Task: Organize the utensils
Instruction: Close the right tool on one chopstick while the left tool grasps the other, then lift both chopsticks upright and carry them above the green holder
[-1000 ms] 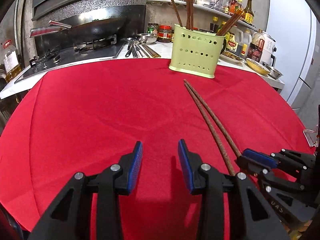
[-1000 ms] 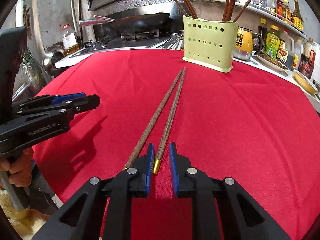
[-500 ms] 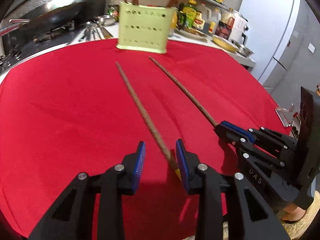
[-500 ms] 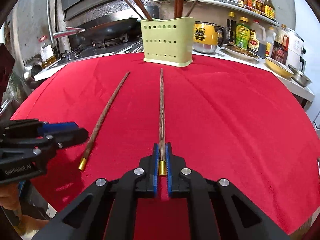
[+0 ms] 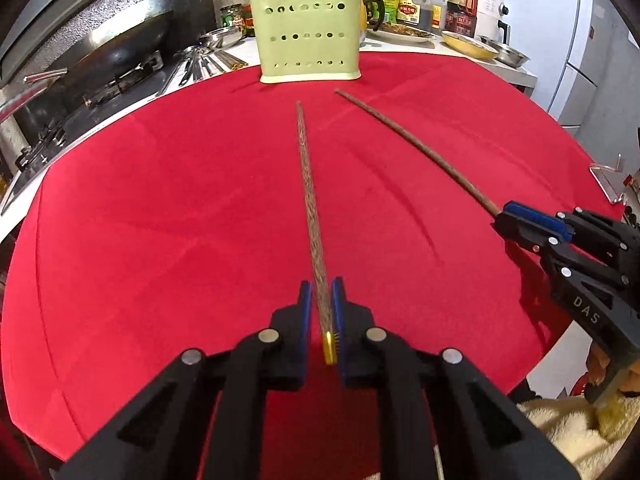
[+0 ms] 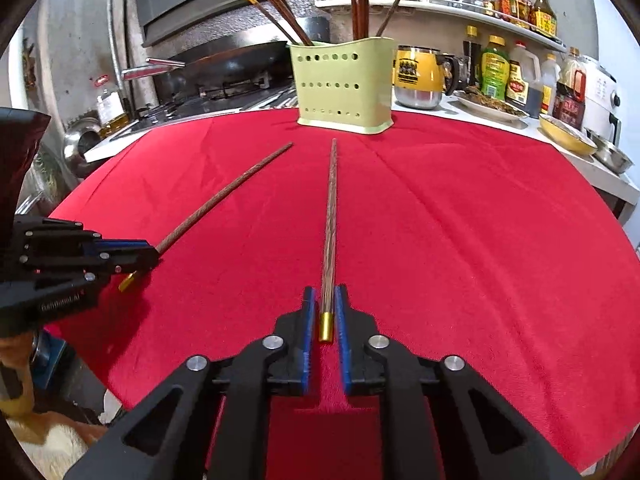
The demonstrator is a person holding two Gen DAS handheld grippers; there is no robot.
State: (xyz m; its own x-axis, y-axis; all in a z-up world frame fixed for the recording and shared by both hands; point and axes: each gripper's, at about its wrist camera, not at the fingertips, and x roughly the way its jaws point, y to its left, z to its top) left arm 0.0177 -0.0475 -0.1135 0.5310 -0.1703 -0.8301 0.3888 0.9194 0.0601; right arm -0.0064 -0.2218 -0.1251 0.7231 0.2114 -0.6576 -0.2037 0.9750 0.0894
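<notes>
A round tabletop under a red cloth filled both wrist views, its left rim curving beside a stove with a dark wok, its far rim meeting a white counter crowded with bottles and bowls. Broad open cloth lay on either side of two long wooden chopsticks. The left claw was nearly closed around the gold-capped end of the left chopstick, blue pads close on both sides; whether they pressed it firmly was hard to tell. That chopstick ran straight ahead, its tip stopping short of the green perforated utensil holder standing at the far edge of the cloth. Several chopsticks stood in the holder, their tops cut off in the left view. To the right, the right claw bracketed the gold cap of the right chopstick with slim gaps on each side, so its grip could not be confirmed. The two chopsticks lay apart at the near ends and drew closer toward the holder. The handles and hands behind both claws were largely out of frame.
</notes>
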